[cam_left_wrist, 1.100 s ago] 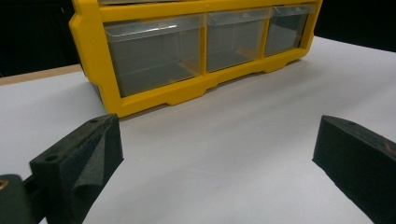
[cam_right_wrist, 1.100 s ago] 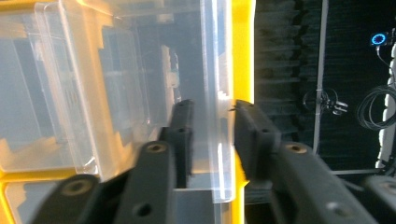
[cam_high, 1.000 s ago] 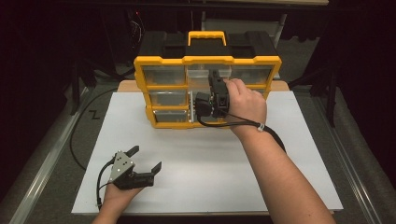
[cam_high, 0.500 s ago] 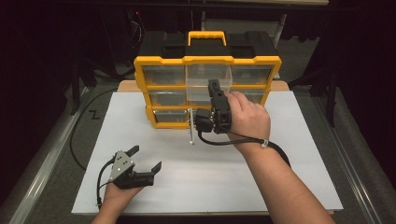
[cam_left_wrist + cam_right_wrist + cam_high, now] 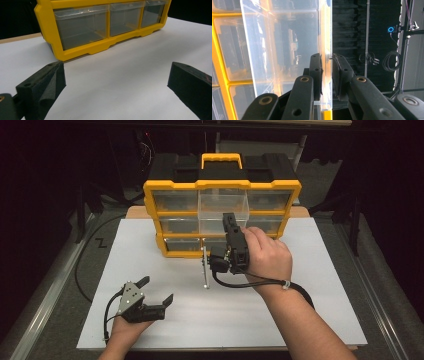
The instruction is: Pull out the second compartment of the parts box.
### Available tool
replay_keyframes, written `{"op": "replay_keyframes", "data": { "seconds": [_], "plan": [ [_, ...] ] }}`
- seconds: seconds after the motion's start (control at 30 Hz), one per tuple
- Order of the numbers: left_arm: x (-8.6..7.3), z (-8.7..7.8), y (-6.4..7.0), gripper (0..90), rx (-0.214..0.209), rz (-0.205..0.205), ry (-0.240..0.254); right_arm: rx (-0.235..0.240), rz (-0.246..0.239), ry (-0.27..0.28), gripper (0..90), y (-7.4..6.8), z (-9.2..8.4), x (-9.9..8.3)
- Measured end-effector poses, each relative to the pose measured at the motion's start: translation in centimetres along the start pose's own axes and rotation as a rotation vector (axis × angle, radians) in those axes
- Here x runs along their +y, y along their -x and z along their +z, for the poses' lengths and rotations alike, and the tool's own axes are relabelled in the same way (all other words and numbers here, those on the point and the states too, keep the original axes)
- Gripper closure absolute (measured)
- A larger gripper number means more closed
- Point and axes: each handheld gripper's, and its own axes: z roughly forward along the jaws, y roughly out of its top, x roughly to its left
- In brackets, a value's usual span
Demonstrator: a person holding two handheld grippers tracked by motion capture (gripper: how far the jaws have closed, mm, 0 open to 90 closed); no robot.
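**Operator:** State the position of the clear drawer.

**Technician:** In the high view the clear drawer stands partly out of the middle column of the yellow organizer, projecting toward the person. Its long axis runs front to back, in line with its slot. The organizer stands upright at the far edge of the white counter.

**Operator:** Which claw holds it?

**Technician:** The right claw. In the right gripper view its two pads are closed on a thin clear wall of the drawer, one pad on each face. The drawer lies directly ahead of the claw, between it and the organizer frame.

**Operator:** State of the left claw?

**Technician:** The left claw rests low on the near left of the counter, jaws spread wide with nothing between them. In the left gripper view the organizer's bottom row of drawers lies ahead of it, well apart.

**Operator:** Which relation governs the coming move?

**Technician:** The drawer's axis against its slot. Judgement: a pull must stay along that axis, straight toward the person, or the drawer may bind in the frame. The right hand is nearer and already engaged. A thin metal part lies on the counter just left of that hand; I cannot identify it.
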Motion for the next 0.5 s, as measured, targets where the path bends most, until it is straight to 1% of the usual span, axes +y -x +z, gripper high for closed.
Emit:
{"op": "replay_keyframes", "data": {
  "seconds": [0.23,0.27,0.33,0.5],
  "plan": [
    [0.01,0.00,0.01,2.1,-0.002,0.001,0.000,0.002,-0.001,0.003,80.6,-0.30,-0.13,0.01],
    [0.01,-0.01,0.00,2.1,-0.001,0.001,0.000,0.000,-0.008,0.009,80.5,-0.38,-0.12,0.01],
    [0.01,-0.02,0.00,2.1,-0.001,0.001,0.000,-0.004,-0.006,0.007,80.4,-0.60,-0.20,0.00],
    [0.01,-0.01,0.01,2.1,-0.001,0.002,0.000,-0.010,-0.004,0.010,80.3,-0.64,-0.14,-0.09]
  ]
}}
